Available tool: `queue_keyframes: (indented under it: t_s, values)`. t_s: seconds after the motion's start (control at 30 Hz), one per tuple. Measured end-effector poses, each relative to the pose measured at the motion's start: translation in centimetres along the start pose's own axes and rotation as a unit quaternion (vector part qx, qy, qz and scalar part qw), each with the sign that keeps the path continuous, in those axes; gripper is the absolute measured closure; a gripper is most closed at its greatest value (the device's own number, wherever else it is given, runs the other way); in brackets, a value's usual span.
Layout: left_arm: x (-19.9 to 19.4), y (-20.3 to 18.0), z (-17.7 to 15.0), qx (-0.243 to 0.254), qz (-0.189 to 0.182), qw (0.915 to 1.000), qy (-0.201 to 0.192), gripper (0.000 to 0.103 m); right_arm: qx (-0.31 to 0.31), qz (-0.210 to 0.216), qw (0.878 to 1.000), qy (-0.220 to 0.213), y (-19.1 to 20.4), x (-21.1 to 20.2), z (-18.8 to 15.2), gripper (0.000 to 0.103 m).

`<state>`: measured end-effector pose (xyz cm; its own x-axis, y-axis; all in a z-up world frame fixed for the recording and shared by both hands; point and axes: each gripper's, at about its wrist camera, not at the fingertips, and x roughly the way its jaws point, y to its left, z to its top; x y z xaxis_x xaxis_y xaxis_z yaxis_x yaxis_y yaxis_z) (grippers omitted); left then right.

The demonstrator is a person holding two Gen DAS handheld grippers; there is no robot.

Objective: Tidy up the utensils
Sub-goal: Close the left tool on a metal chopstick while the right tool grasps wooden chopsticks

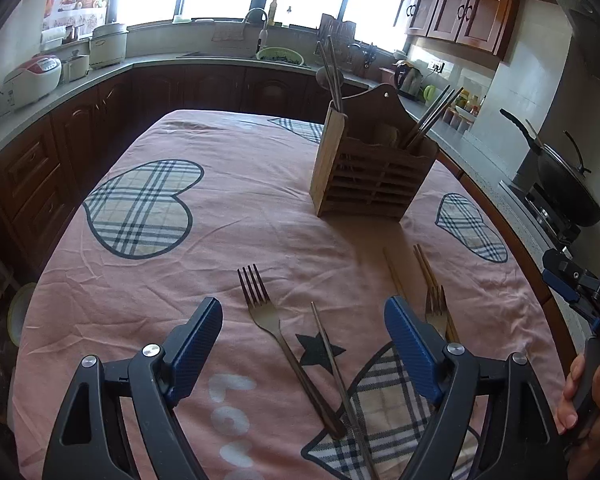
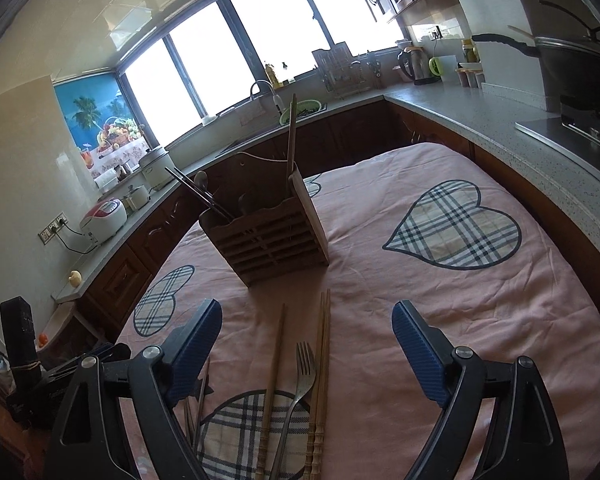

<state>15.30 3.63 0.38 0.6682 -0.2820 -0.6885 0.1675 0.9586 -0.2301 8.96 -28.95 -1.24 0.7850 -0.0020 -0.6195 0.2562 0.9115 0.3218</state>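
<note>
- While loose cutlery lies on the pink heart-print cloth (image 1: 204, 236) covering the tabletop, the left tongs (image 1: 303, 322) hang spread wide and empty, blue pads apart, above a fork (image 1: 265, 312) and a thin metal chopstick (image 1: 332, 356) that cross low between them.
- The right tongs (image 2: 307, 326), likewise released and gripping nothing, hover over a second fork (image 2: 300, 384) flanked by a single wooden chopstick (image 2: 274, 368) on one side and a wooden pair (image 2: 322, 360) on the other, all lying lengthwise on a plaid heart patch.
- At the left view's edge, a hand (image 1: 588, 400) grips the handle of the other tool.
- Well beyond the loose pieces stands the slatted wooden utensil holder (image 1: 370, 178), upright on the cloth, with chopsticks and a spoon already standing in its compartments.
- Behind it, a counter with a rice cooker (image 1: 34, 76), a sink (image 1: 280, 56) and bright windows rings the room.
- The work appears to be at the pick-up stage, with no piece lifted: the next move likely calls for lowering one pair of tongs around a single handle, closing squarely across so thin a shaft, then carrying it to the fitting compartment without dragging neighbours along.
</note>
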Motion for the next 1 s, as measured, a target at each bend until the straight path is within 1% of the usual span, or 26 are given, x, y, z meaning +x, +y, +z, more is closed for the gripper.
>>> queue_keyframes:
  t_s: [0.13,0.27,0.37,0.4,0.47,0.53,0.6,0.7,0.77,0.8,0.83,0.9,1.0]
  values:
    - [0.4,-0.1,-0.1,0.002,0.001,0.9999,0.016,0.021,-0.001,-0.004,1.000,0.016,-0.2,0.8,-0.6,0.015]
    - [2.1,-0.9,0.0,0.008,-0.003,0.9995,0.031,0.022,0.000,-0.002,1.000,0.025,-0.4,1.6,-0.7,0.015]
    - [3.3,-1.2,0.0,0.014,-0.004,0.9989,0.044,0.025,-0.002,-0.005,0.999,0.033,-0.4,2.2,-0.8,0.016]
    - [3.8,-1.3,0.1,0.016,-0.005,0.9986,0.050,0.028,-0.003,-0.006,0.999,0.036,-0.4,2.5,-0.7,0.019]
    - [4.7,-1.6,0.1,0.021,-0.004,0.9978,0.063,0.033,-0.002,-0.006,0.999,0.045,-0.5,3.0,-0.6,0.021]
    - [5.7,-1.9,0.2,0.025,-0.007,0.9967,0.076,0.041,-0.006,-0.008,0.999,0.053,-0.4,3.6,-0.6,0.025]
    - [6.6,-2.1,0.3,0.027,-0.009,0.9958,0.087,0.045,-0.008,-0.011,0.998,0.062,-0.5,4.2,-0.5,0.034]
    - [7.8,-2.5,0.5,0.033,-0.013,0.9943,0.100,0.051,-0.012,-0.014,0.997,0.079,-0.5,5.3,-0.5,0.043]
    - [8.7,-2.7,0.5,0.035,-0.016,0.9931,0.111,0.058,-0.016,-0.015,0.996,0.089,-0.5,6.1,-0.5,0.047]
    - [9.2,-2.7,0.5,0.034,-0.019,0.9923,0.118,0.065,-0.019,-0.017,0.995,0.094,-0.5,6.5,-0.6,0.054]
    - [9.6,-2.8,0.6,0.032,-0.022,0.9914,0.125,0.069,-0.022,-0.019,0.995,0.100,-0.5,6.9,-0.6,0.058]
    - [10.6,-2.9,0.6,0.029,-0.025,0.9902,0.135,0.071,-0.027,-0.022,0.993,0.111,-0.5,7.8,-0.6,0.070]
    - [12.2,-2.9,0.7,0.030,-0.014,0.9883,0.149,0.072,-0.031,-0.027,0.992,0.123,-0.8,9.0,-0.4,0.072]
